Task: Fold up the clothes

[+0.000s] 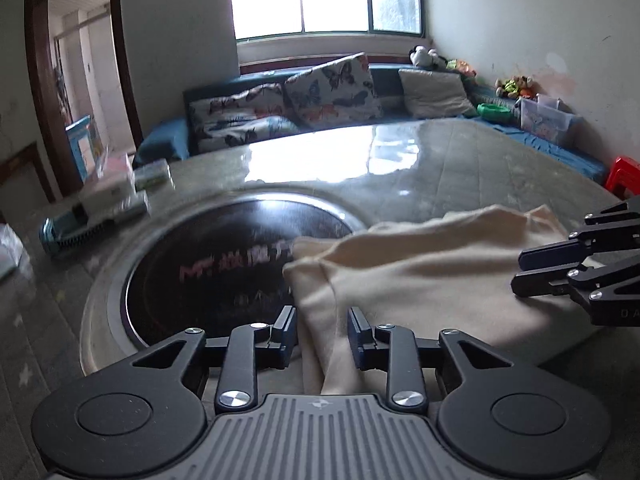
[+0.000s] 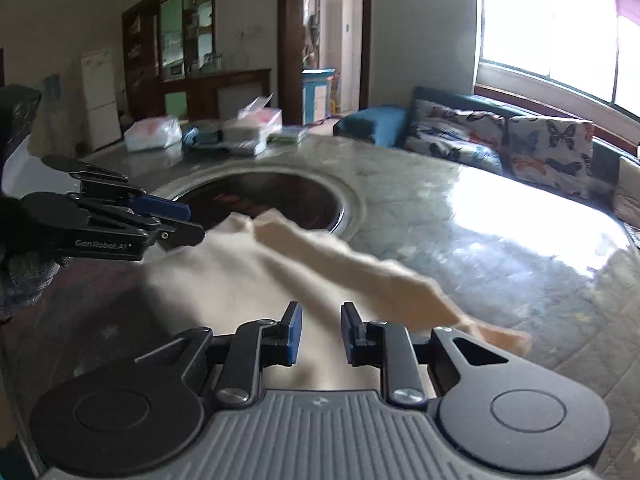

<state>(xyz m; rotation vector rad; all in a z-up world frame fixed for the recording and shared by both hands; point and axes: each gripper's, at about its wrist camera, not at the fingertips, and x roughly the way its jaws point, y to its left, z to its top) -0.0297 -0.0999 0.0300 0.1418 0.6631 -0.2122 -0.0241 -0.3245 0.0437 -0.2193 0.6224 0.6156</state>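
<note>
A: Left wrist view?
B: The cream garment (image 1: pixel 400 272) lies on the surface (image 1: pixel 460 160), partly over the dark round inset (image 1: pixel 224 264). The left gripper (image 1: pixel 322 334) has its jaws parted, with cloth between them but no grip.
A: Right wrist view?
B: The right gripper (image 2: pixel 320 334) has jaws apart over the garment (image 2: pixel 248 276), just beside the inset (image 2: pixel 280 196).
</note>
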